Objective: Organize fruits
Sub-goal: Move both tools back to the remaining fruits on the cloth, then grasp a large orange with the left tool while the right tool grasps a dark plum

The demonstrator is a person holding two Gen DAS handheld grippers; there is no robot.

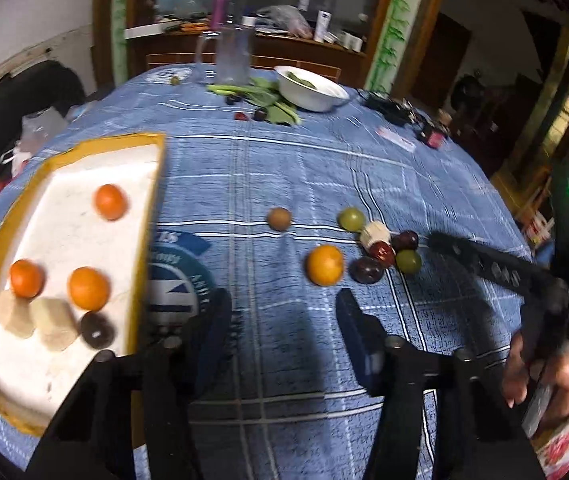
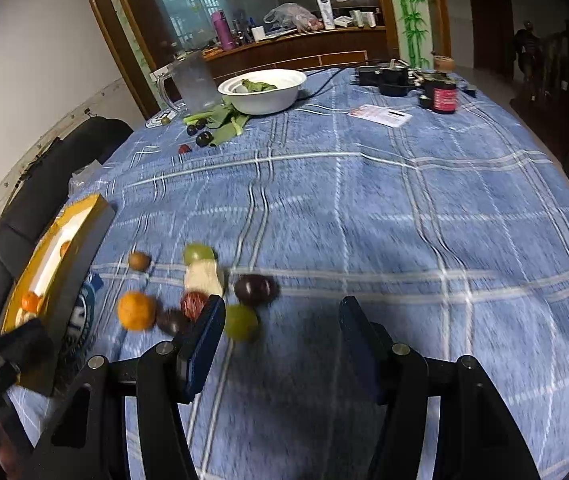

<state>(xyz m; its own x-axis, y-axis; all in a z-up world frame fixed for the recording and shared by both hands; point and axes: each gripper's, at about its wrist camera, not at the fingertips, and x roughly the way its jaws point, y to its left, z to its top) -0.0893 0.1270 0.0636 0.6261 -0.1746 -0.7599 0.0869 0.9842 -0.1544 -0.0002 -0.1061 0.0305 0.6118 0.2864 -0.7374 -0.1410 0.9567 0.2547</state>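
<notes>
A yellow-rimmed white tray (image 1: 152, 184) lies at the left and holds three oranges (image 1: 88, 288), two pale chunks (image 1: 54, 328) and a dark plum (image 1: 97, 330). Loose on the blue checked cloth are an orange (image 1: 325, 265), a brown fruit (image 1: 279, 219), green fruits (image 1: 351, 219), dark plums (image 1: 365, 270), a red date (image 1: 382, 253) and a pale chunk (image 1: 374, 234). My left gripper (image 1: 284, 316) is open over bare cloth, just short of the orange. My right gripper (image 2: 280, 314) is open too. A green fruit (image 2: 240, 322) lies by its left finger (image 2: 204, 332), untouched.
At the far side stand a white bowl (image 2: 262, 88) with greens, a glass jug (image 2: 194, 80), leafy greens (image 2: 224, 120) with small dark fruits, a dark jar (image 2: 444, 96), a paper slip (image 2: 380, 114) and cables. A person's hand (image 1: 540, 372) holds the right gripper.
</notes>
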